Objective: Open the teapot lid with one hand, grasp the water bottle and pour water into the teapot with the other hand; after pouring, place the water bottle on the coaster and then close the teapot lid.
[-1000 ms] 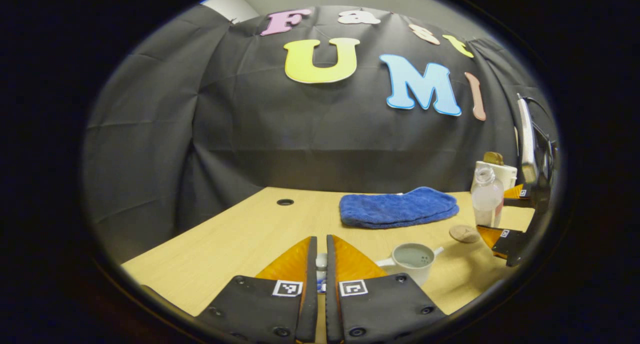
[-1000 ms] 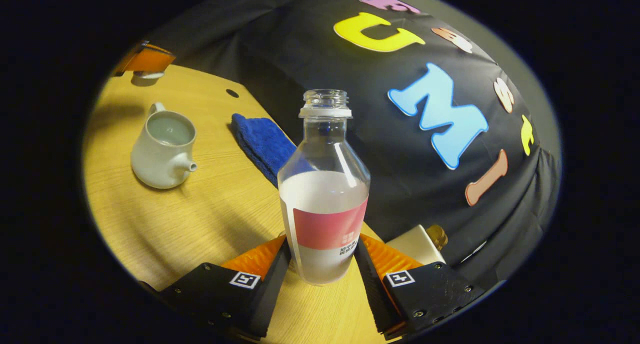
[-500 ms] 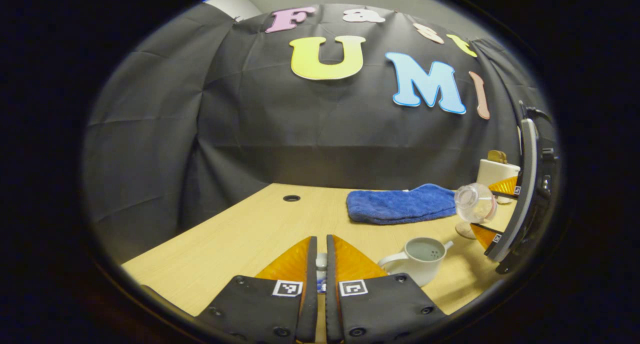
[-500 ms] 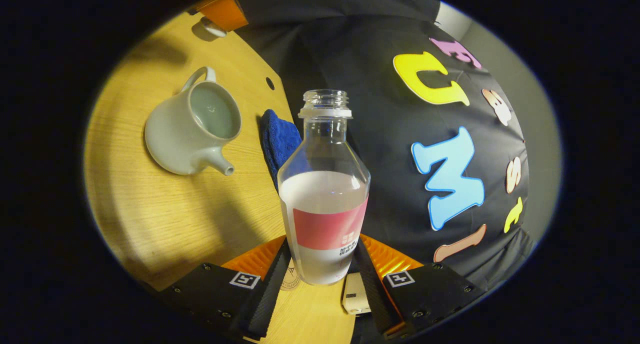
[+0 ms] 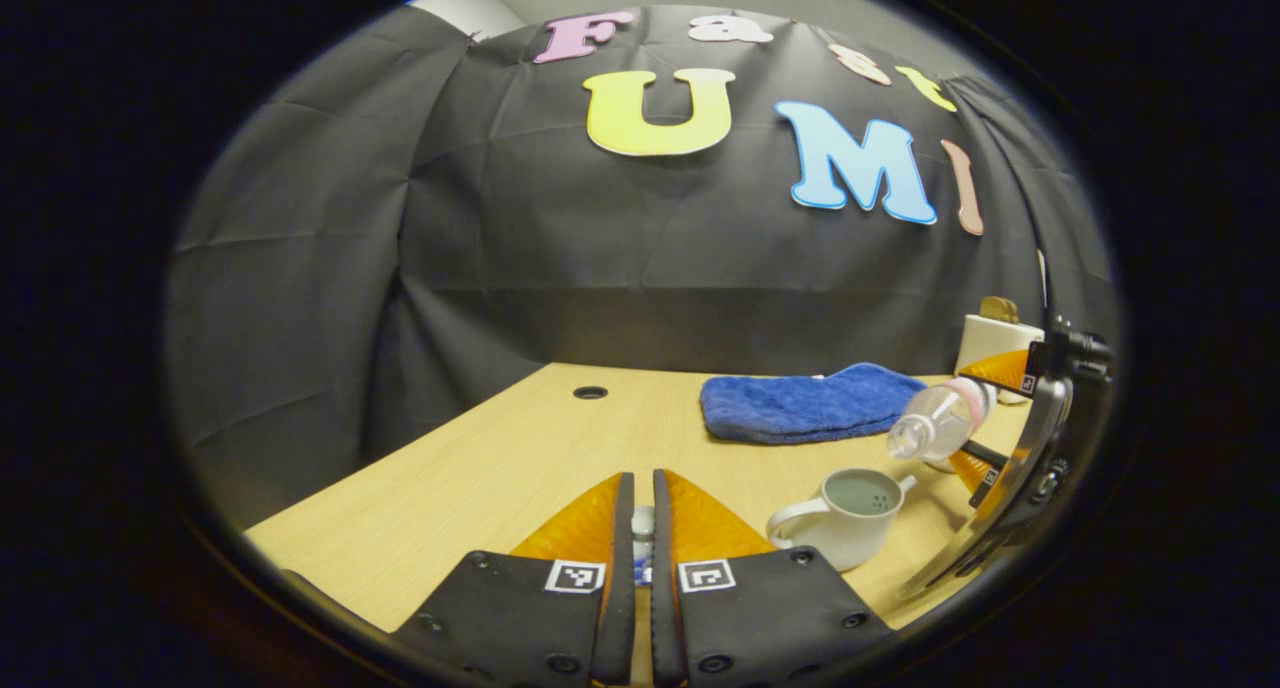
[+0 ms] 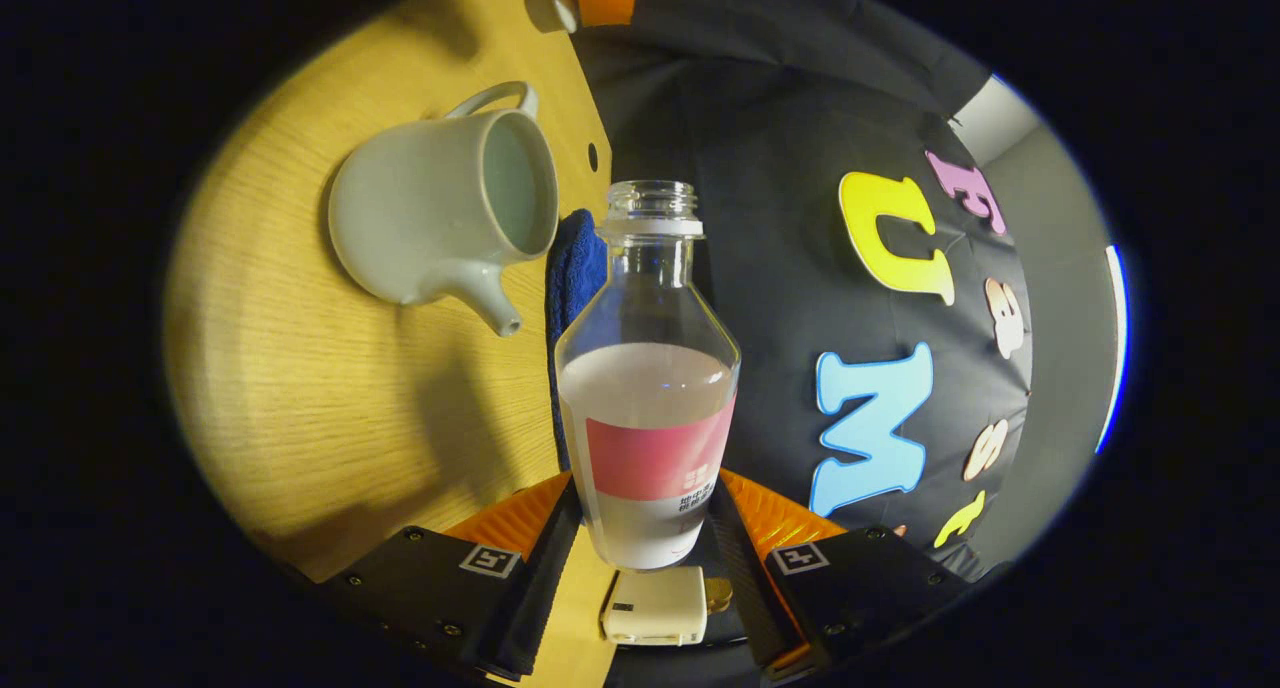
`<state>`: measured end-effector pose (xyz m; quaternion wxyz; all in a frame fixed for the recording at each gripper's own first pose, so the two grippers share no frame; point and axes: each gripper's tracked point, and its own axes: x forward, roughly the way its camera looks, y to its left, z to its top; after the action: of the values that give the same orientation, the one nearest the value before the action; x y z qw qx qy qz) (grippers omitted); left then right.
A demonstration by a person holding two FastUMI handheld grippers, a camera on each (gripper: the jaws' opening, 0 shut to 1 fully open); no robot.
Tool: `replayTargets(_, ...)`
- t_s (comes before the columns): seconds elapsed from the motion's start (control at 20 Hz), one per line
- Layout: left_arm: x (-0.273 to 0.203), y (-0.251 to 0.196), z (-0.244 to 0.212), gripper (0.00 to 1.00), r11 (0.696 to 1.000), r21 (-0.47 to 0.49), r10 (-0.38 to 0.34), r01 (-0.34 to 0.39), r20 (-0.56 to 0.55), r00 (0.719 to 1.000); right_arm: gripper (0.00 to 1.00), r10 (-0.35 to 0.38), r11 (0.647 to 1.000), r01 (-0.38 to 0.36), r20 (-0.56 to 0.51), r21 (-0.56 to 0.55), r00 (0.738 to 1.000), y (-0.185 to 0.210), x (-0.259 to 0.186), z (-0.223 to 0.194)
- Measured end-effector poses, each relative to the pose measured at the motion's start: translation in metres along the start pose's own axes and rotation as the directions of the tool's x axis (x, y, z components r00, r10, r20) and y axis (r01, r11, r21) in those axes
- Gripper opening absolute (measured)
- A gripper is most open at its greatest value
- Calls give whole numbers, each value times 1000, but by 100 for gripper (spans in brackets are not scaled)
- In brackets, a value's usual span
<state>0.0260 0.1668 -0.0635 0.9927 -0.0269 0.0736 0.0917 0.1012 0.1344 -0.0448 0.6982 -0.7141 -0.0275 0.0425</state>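
Where wooden table point(image 5: 520, 448) ends, black cloth wall point(image 5: 560, 248)

You're in a staged recording booth, not a real kitchen: black cloth wall point(image 5: 620, 258) draped round a pale wood-look desk point(image 5: 480, 468) with a cable hole point(image 5: 590, 392), props only, blue towel point(image 5: 810, 404) at the far right

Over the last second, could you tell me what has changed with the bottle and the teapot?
The right tool has tipped the water bottle from upright toward the open teapot, bringing its mouth above the rim; no stream is visible. The left tool stays shut on the lid, and the teapot and blue cloth are unmoved.
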Motion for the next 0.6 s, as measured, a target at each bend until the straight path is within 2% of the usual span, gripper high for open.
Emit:
replayTargets(0.4,2,1,-8,13,1000,-12,-2,1,-16,1000,76,-73,982,81,51,-171,996,-13,1,4)
replayTargets(0.6,3,-1,-9,13,1000,-14,-5,5,-22,1000,76,-87,974,97,58,-206,995,-15,1,3)
